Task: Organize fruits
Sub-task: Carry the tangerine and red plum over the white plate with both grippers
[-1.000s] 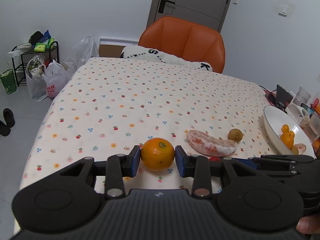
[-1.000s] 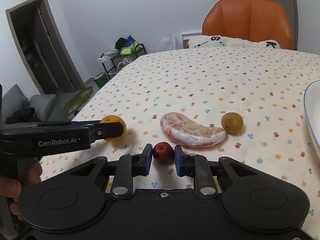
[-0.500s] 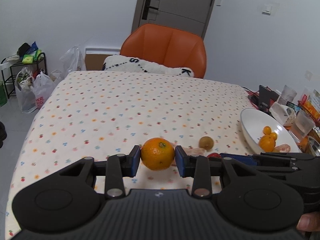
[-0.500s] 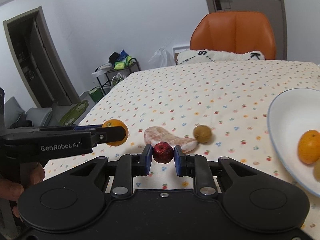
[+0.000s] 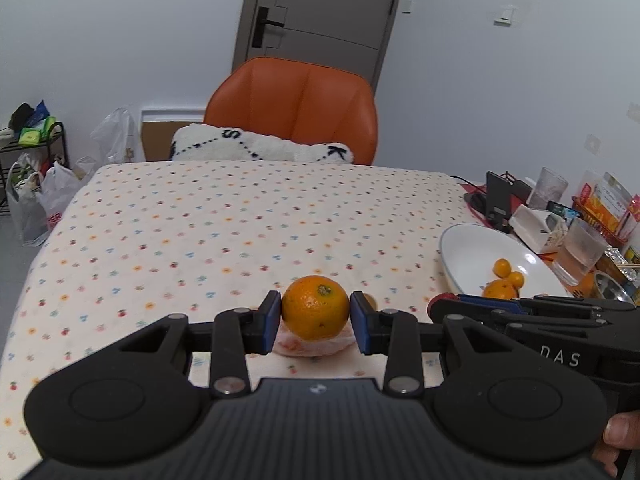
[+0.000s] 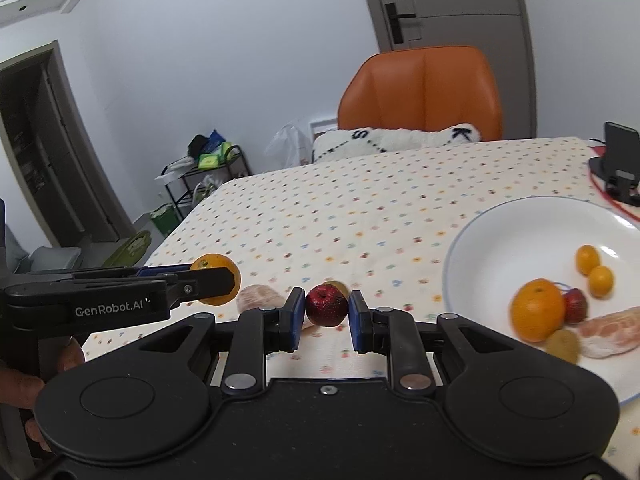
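My left gripper [image 5: 315, 314] is shut on an orange [image 5: 316, 307], held above the dotted tablecloth [image 5: 224, 232]; the same orange [image 6: 218, 279] shows at the left of the right wrist view. My right gripper [image 6: 323, 309] is shut on a small red fruit [image 6: 326, 305]. A peeled pomelo segment [image 5: 298, 346] lies on the cloth below the orange, and a small brown fruit [image 6: 339, 285] peeks out behind the red one. At the right stands a white bowl [image 6: 492, 240] holding an orange [image 6: 538, 314], small oranges [image 6: 588, 259], a red fruit, a brown fruit and a pomelo segment [image 6: 612, 330].
An orange chair [image 5: 296, 110] with a white cushion [image 5: 256, 148] stands behind the table's far edge. Glasses, packets and a phone stand [image 5: 498, 196] crowd the right side past the bowl. Bags and a rack [image 5: 32, 184] sit on the floor at left.
Both grippers have lifted their fruit off the cloth and moved right toward the bowl, which now fills more of the right wrist view. The pomelo segment and brown fruit stayed on the table.
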